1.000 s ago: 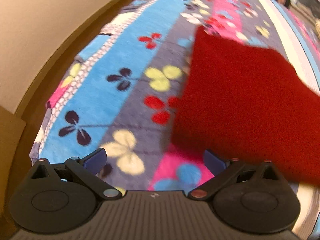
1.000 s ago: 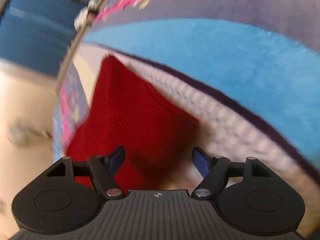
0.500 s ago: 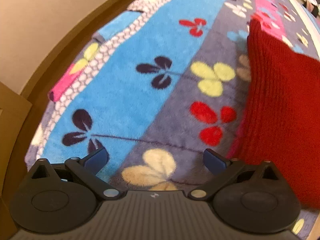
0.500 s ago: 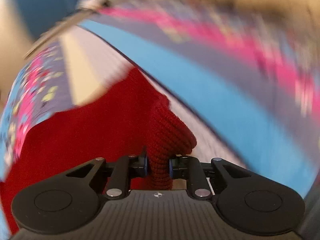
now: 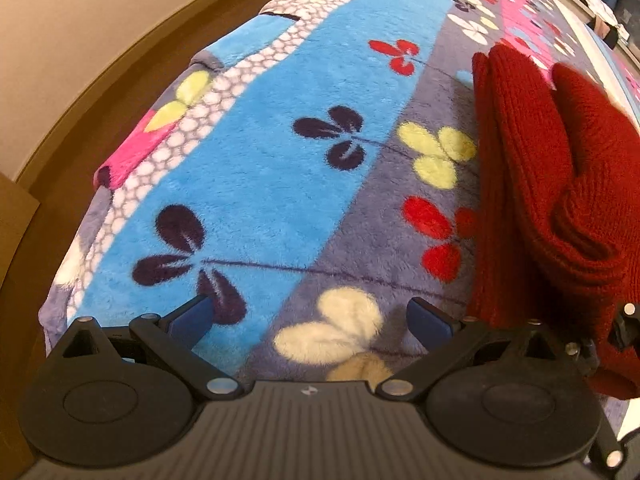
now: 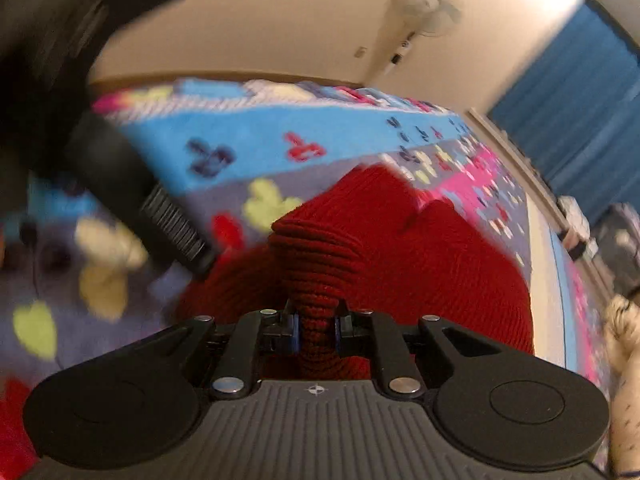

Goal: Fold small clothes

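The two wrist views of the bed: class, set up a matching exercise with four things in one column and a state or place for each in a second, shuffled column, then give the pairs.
Things
1. left hand-held gripper
2. right hand-held gripper
3. red knitted garment
4. fan

States or places
A. mounted on the wall
B. shut on a bunched fold of knit
C. open over the flowered blanket
D. partly lifted, the rest lying on the blanket

Pairs: 1-C, 2-B, 3-D, 4-A
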The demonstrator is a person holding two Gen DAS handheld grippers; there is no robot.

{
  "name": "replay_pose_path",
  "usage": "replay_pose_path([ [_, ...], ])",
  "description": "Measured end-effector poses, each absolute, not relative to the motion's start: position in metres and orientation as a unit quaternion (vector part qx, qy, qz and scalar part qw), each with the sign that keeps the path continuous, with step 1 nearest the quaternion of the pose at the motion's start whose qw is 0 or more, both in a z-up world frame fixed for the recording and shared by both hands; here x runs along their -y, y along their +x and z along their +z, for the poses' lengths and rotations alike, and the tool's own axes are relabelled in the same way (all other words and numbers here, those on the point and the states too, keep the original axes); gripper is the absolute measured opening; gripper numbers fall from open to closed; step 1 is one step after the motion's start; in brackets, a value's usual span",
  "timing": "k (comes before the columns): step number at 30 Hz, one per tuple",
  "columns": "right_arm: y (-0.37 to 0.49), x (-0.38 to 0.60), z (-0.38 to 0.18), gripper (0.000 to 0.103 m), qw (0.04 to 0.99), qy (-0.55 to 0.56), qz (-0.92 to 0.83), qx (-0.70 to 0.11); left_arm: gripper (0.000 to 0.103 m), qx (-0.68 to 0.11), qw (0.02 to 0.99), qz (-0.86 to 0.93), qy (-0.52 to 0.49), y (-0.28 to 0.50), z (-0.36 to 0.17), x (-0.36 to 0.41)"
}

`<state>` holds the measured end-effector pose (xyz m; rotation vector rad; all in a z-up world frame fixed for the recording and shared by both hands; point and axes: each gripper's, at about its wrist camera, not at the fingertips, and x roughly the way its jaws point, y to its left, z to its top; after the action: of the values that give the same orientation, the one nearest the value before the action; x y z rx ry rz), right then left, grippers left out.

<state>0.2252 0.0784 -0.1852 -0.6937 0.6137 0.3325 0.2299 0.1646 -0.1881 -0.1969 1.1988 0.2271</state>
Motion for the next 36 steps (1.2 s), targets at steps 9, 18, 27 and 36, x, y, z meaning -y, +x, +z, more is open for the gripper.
replay_pose_path([
  [9,0.211,-0.061,-0.151,0.015,0.885,-0.297,0.22,-0.283,0.103,-0.562,0.814,0.106,-0.103,0.229,-0.187,-0.163],
  [18,0.211,-0.054,-0.164,0.041,0.869,-0.246,0.279,-0.325,0.103,-0.55,0.82,0.1,-0.123,0.223,-0.161,-0.166],
  [27,0.214,-0.028,-0.155,0.047,0.868,-0.134,0.303,-0.369,0.103,-0.533,0.843,0.041,-0.058,0.235,-0.131,-0.12],
  [36,0.234,0.102,-0.111,0.037,0.925,-0.014,0.106,-0.364,0.103,-0.533,0.842,0.077,-0.018,0.247,-0.142,-0.098],
])
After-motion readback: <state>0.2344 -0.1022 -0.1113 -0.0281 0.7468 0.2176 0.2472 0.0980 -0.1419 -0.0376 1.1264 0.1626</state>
